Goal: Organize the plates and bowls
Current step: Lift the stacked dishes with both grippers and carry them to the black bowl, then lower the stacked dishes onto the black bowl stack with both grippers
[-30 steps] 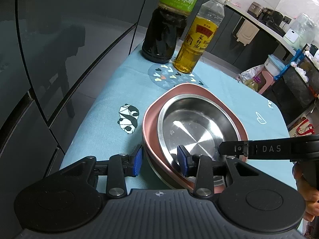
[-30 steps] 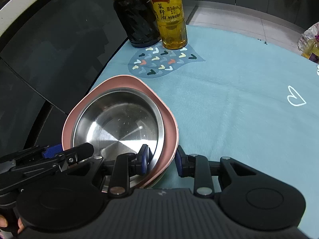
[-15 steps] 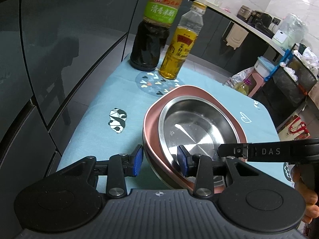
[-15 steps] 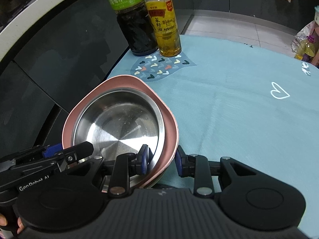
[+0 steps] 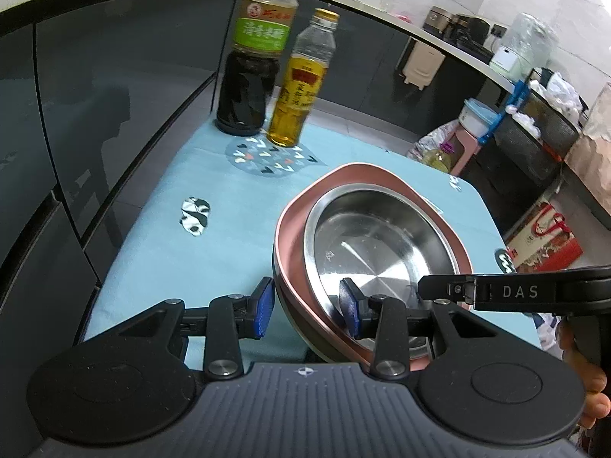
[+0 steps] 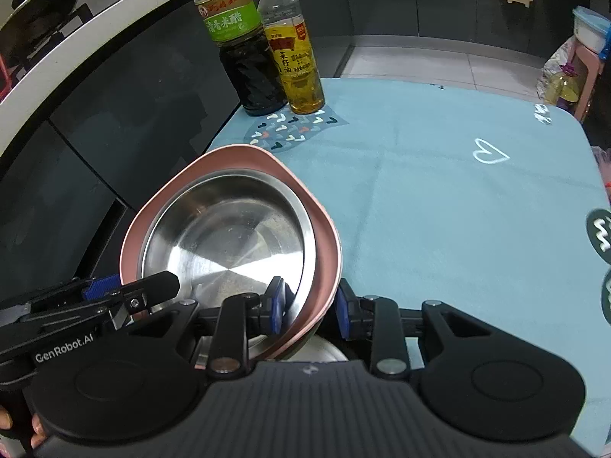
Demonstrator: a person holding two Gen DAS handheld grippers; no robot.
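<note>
Where the left gripper (image 5: 307, 307) straddles the near-left rim of the pink bowl (image 5: 290, 229), its blue pads sit one outside the wall and one inside the steel bowl (image 5: 366, 244); the outer pad shows a gap, so I cannot tell if it is clamped. "DAS" reads on the right gripper's body crossing that view. The right gripper (image 6: 307, 307) straddles the near-right rim of the pink bowl (image 6: 324, 236) likewise, pads either side of the wall; grip firmness cannot be judged. "GenRobot.AI" reads on the left gripper's body at lower left of the right wrist view.

Steel bowl (image 6: 229, 244): round, shiny, concentric brushed base, nested inside the pink bowl, which is rounded-square with a matte rim. The stack appears tilted, near edge between both grippers.

Beyond lies the surface under a light blue cloth (image 6: 439, 210) printed with a white heart outline, a panda and a patch of small hearts. At its far corner stand a dark vinegar bottle (image 6: 244, 49), green label with Chinese characters, and just beside it an oil bottle (image 6: 296, 61), yellow cap, red-and-yellow label.
</note>
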